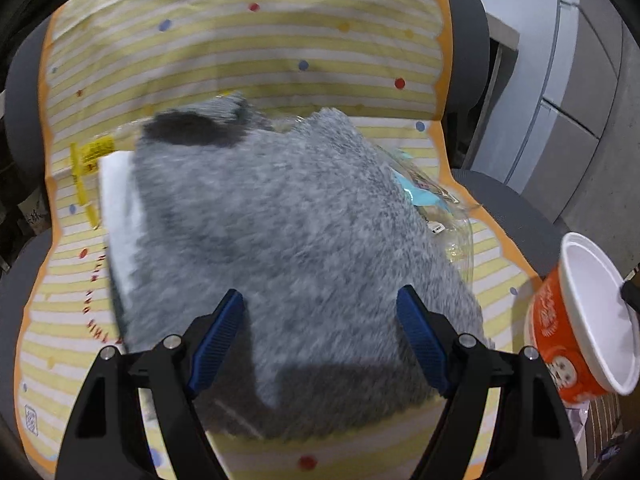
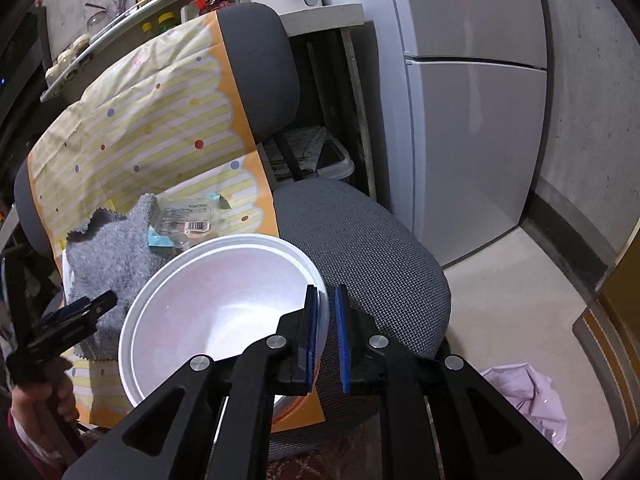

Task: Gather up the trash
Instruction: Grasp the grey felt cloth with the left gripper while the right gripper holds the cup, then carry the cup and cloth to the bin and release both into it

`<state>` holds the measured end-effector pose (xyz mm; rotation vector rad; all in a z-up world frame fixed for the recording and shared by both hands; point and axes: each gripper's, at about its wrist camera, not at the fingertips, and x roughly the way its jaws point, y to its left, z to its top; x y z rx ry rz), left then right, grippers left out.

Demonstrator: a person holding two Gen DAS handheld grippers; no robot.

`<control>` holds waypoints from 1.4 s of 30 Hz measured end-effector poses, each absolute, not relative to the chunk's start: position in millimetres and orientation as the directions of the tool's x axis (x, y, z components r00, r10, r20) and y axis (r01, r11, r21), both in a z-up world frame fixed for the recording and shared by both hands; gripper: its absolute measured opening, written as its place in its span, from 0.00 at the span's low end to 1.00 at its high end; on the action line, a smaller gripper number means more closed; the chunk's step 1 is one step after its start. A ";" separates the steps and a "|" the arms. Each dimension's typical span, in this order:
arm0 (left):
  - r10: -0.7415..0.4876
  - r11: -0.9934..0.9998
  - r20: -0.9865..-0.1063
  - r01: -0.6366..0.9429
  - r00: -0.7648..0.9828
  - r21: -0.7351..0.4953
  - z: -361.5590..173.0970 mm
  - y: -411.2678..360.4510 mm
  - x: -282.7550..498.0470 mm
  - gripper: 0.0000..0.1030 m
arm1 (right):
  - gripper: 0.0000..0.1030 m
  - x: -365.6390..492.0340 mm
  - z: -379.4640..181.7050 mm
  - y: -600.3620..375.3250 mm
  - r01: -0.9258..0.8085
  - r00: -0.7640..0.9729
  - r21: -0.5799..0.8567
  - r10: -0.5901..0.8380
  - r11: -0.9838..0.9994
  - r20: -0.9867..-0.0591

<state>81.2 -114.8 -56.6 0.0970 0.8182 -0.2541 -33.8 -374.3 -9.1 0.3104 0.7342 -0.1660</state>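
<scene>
right gripper (image 2: 326, 332) pinching a white foam bowl (image 2: 212, 308) by its rim

grey towel (image 2: 116, 248) on a striped cloth (image 2: 152, 128) over the chair (image 2: 360, 248) at left; left gripper (image 2: 76, 316) lower left, fridge (image 2: 472, 120) at right.

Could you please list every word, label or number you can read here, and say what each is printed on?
None can be quoted.
Red lettering on the striped sheet: blurred.
Yellow tag: blurred.
Barcode label on the clear wrapper: too small.
Orange bowl print: unreadable.
</scene>
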 end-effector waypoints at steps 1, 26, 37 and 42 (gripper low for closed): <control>-0.178 0.965 -0.735 0.263 0.654 0.000 -58.5 -118.7 83.2 0.75 | 0.12 -34.0 -9.3 -374.3 0.253 0.733 0.216 -0.041 0.943 -0.679; -0.407 0.914 -0.415 0.369 0.814 -0.172 112.8 -49.9 18.3 0.06 | 0.62 -37.3 -9.5 -358.6 0.194 0.734 0.255 0.032 0.947 -0.678; -0.436 0.898 -0.445 0.410 0.782 -0.160 87.2 -76.8 -5.9 0.06 | 0.53 -46.3 -7.4 -365.8 0.212 0.760 0.287 0.026 0.934 -0.649; -0.421 0.901 -0.523 0.407 0.741 -0.148 49.1 -93.3 -5.1 0.06 | 0.20 -36.6 -10.9 -368.7 0.236 0.749 0.268 0.001 0.934 -0.662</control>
